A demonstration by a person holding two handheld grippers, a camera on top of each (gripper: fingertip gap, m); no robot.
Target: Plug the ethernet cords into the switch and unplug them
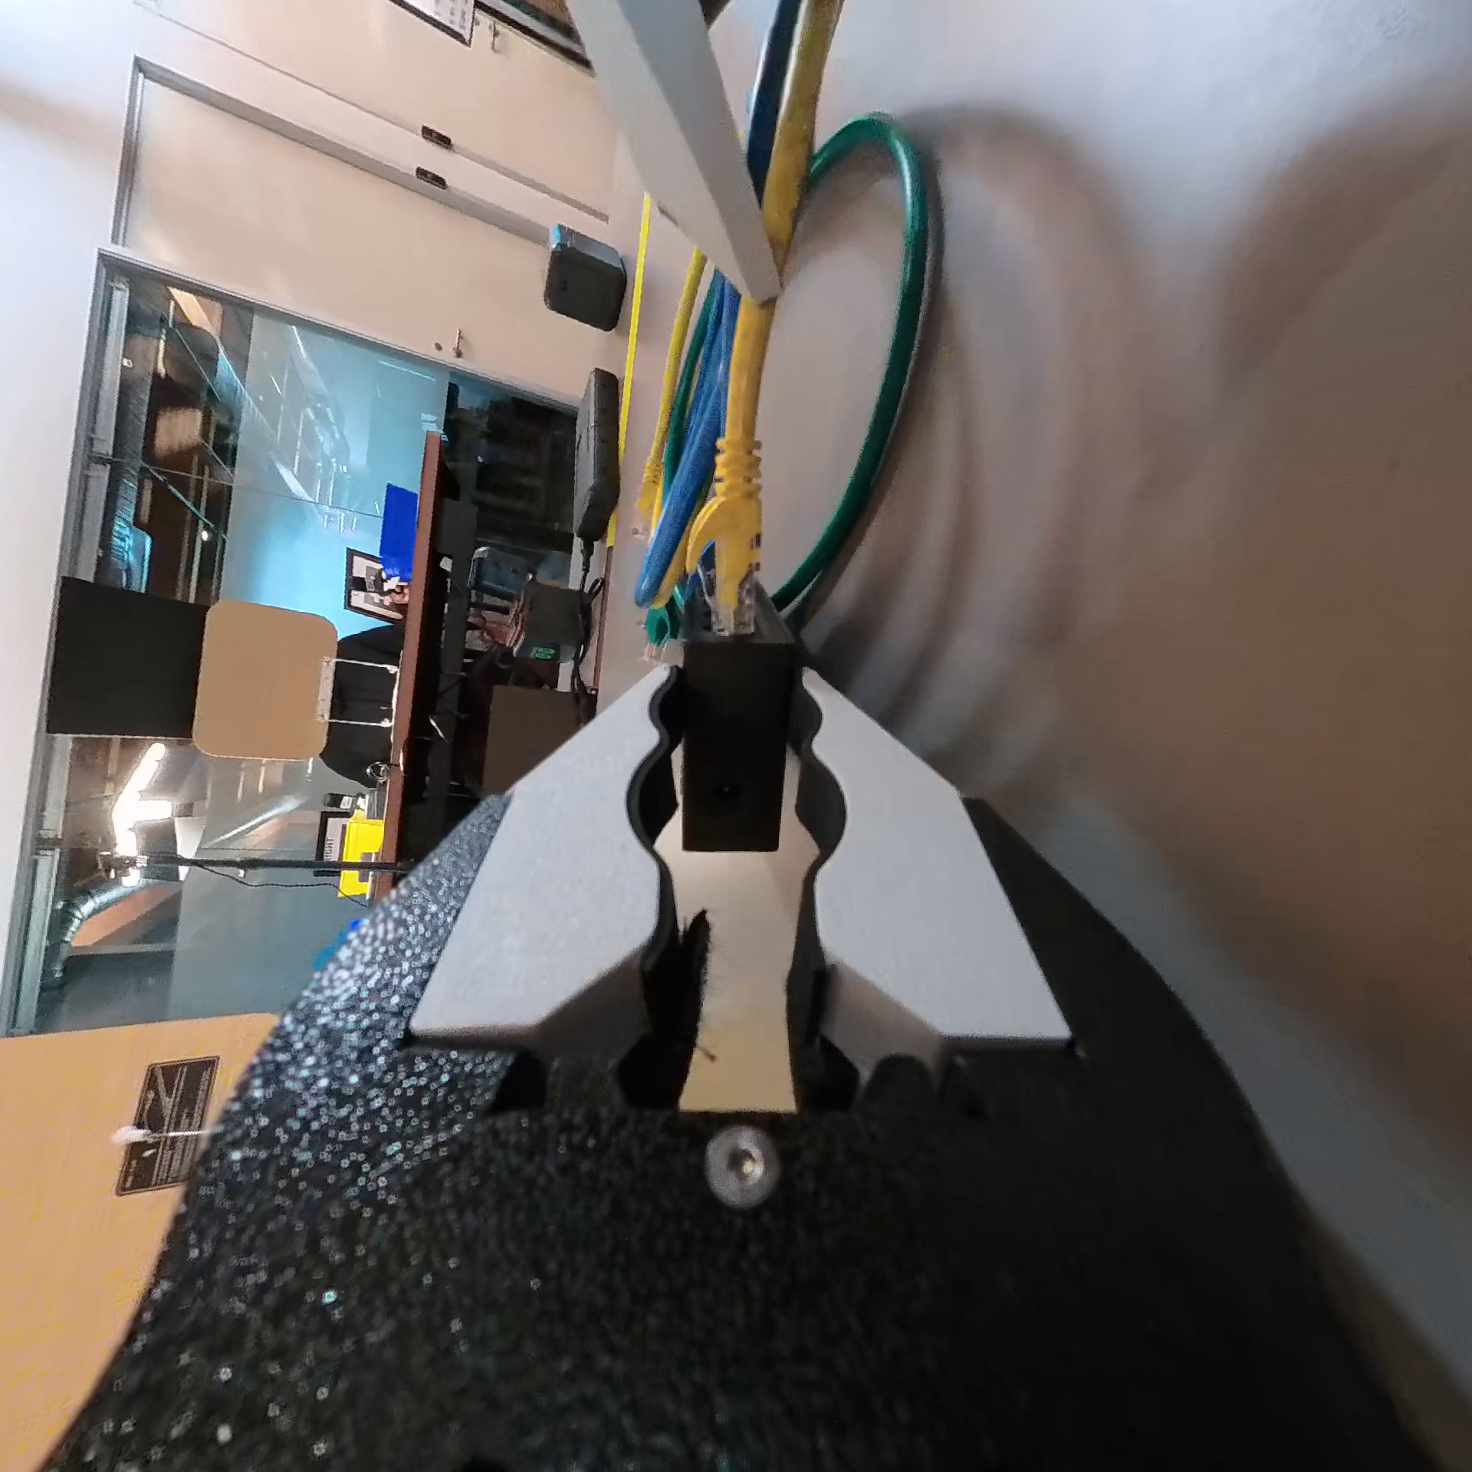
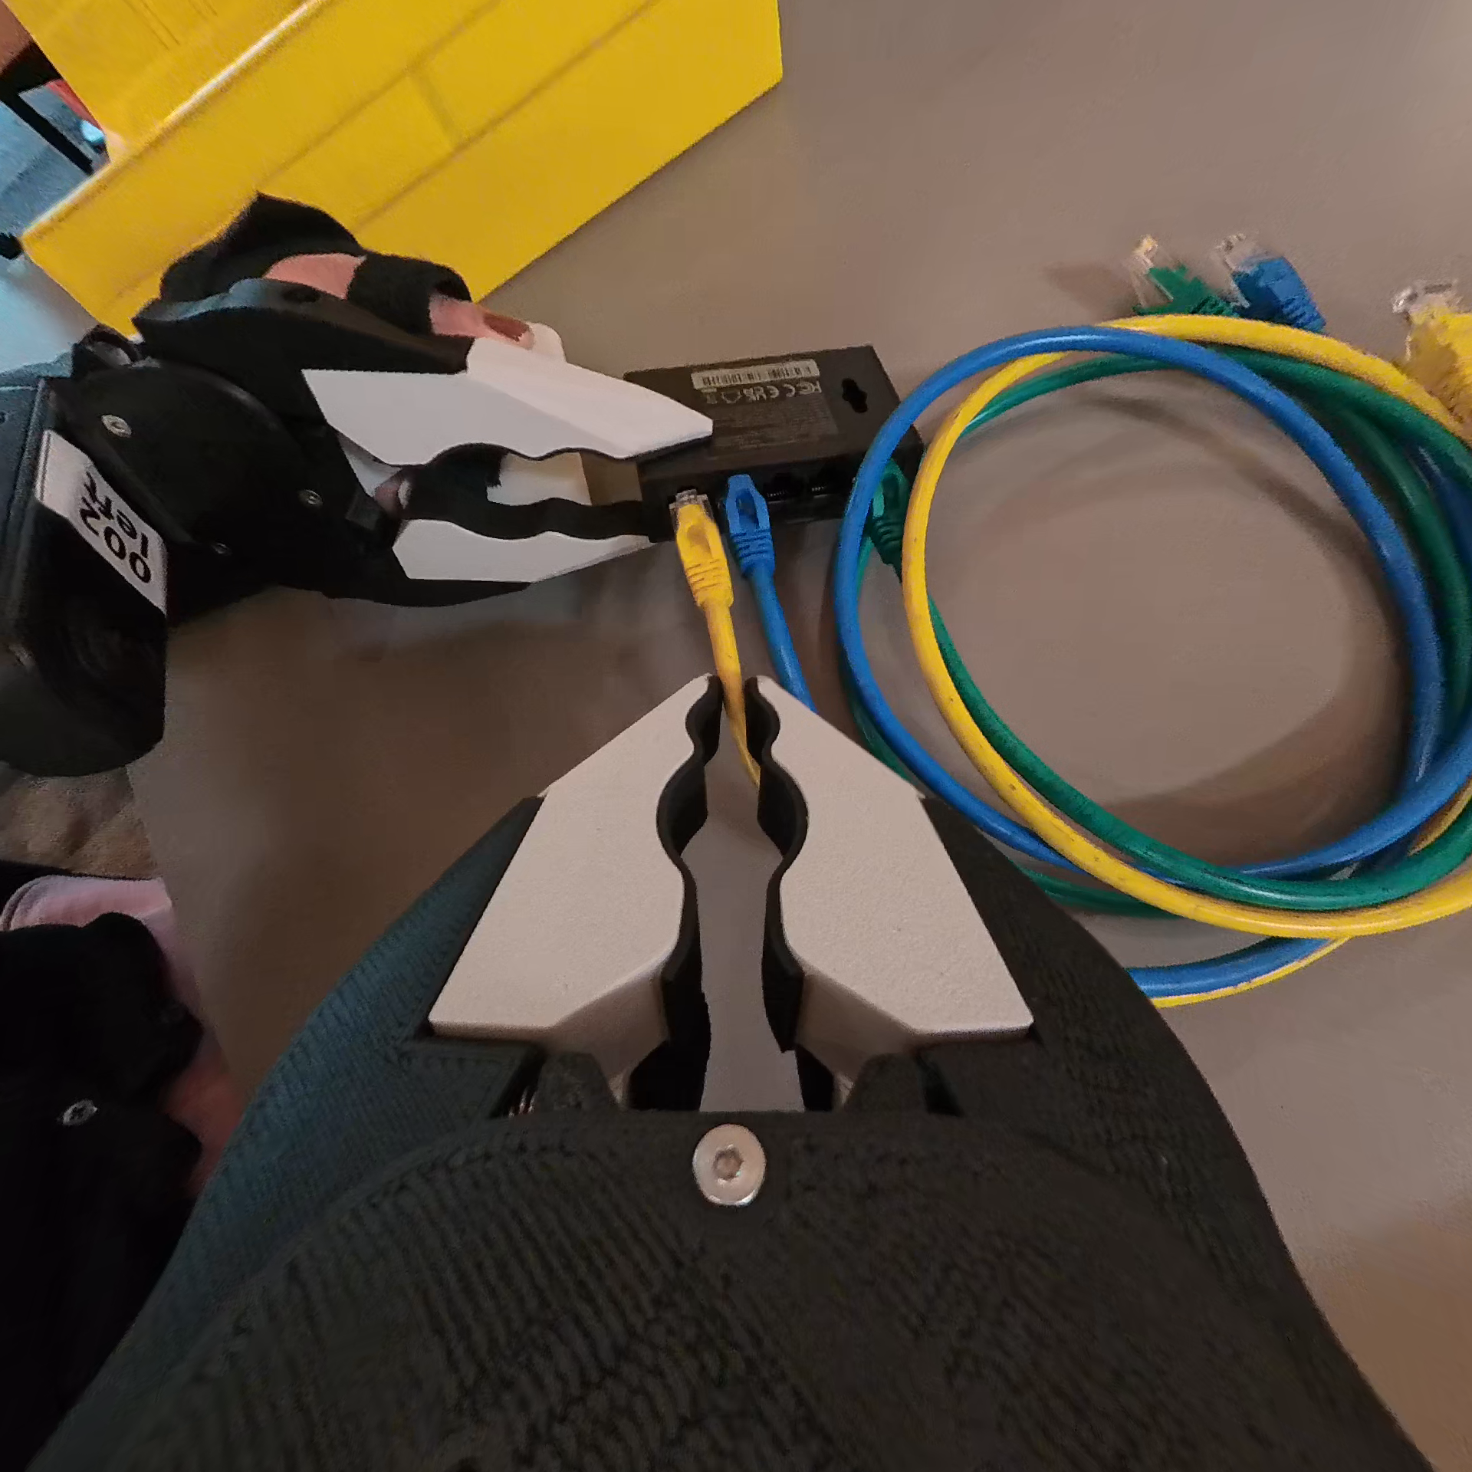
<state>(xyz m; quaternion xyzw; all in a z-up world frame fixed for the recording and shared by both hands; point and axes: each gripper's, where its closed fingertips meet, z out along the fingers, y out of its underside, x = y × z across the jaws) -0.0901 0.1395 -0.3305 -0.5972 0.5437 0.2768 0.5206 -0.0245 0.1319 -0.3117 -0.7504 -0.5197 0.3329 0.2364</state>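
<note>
The black switch [image 2: 784, 422] lies on the grey table, ports facing me. My left gripper [image 2: 637, 490] is shut on its left end; in the left wrist view the switch [image 1: 737, 765] sits between the pads [image 1: 737, 677]. My right gripper [image 2: 737, 693] is shut on the yellow cord [image 2: 721, 629] a short way behind its plug [image 2: 699, 550]. The plug's clear tip is at the leftmost port; I cannot tell how deep. It also shows in the left wrist view [image 1: 739, 510]. A blue plug [image 2: 749, 522] sits in the port beside it, and a green plug [image 2: 886, 510] farther right.
The blue, green and yellow cords coil together [image 2: 1155, 860] right of the switch. Their free ends [image 2: 1274, 291] lie at the far right. A yellow bin [image 2: 398, 119] stands behind the switch. A gloved hand [image 2: 319, 263] holds the left gripper. A right gripper finger [image 1: 685, 159] crosses the left wrist view. The grippers' ends are close to 8 cm from one another.
</note>
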